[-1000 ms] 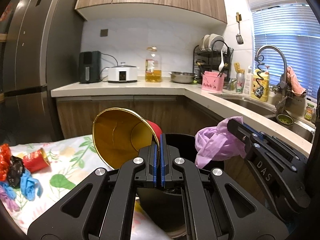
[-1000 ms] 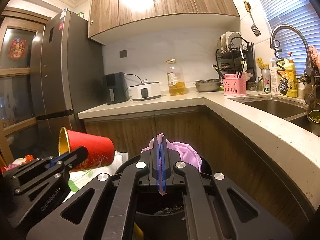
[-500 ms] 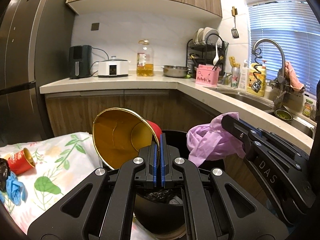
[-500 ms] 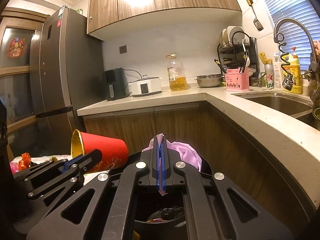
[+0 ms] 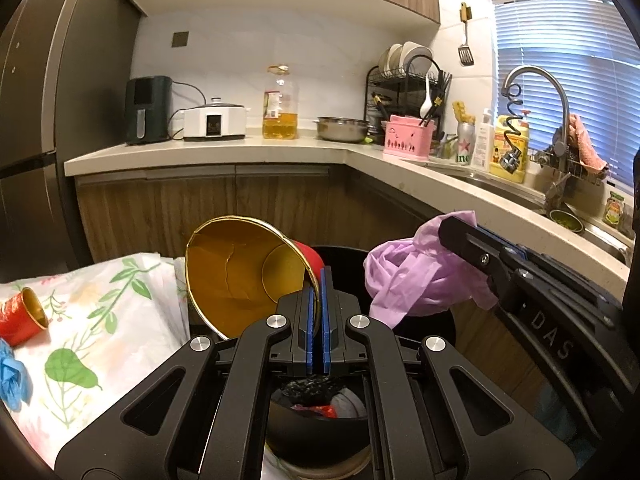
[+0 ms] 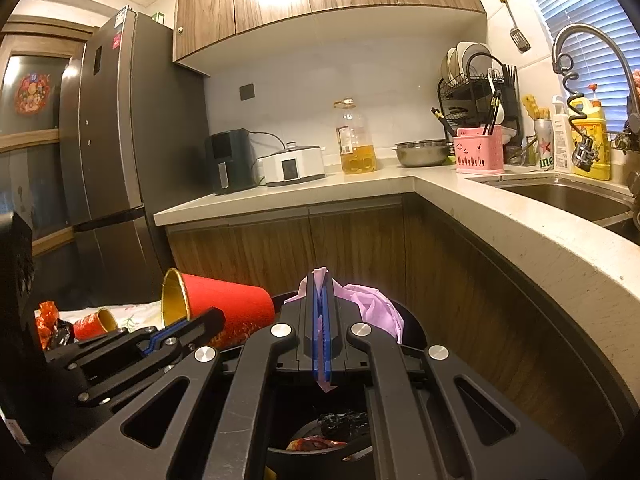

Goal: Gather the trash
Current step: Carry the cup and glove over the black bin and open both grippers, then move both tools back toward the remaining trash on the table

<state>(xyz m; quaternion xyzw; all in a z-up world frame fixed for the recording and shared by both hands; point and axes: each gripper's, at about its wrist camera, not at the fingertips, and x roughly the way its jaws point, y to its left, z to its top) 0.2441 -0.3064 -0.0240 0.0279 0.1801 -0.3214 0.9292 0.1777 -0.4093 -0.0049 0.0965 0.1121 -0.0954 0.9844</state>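
My left gripper [image 5: 318, 276] is shut on the rim of a big red paper cup [image 5: 240, 268] with a gold inside, held on its side over the black bin [image 5: 320, 420]. The same cup [image 6: 224, 310] shows at the left of the right wrist view. A crumpled purple plastic glove [image 5: 412, 276] hangs from my right gripper [image 6: 320, 280], which is shut on it above the bin [image 6: 412, 328]. Dark and red trash lies inside the bin.
A table with a leaf-print cloth [image 5: 100, 320] at the left carries a small red cup [image 5: 22, 316], a blue glove [image 5: 10, 376] and red and black wrappers [image 6: 52, 324]. Wooden cabinets and a counter [image 5: 420, 160] curve behind and to the right of the bin.
Both grippers have come forward and down over the bin with their loads; more of the bin's inside shows. The table and its trash have slid left in view.
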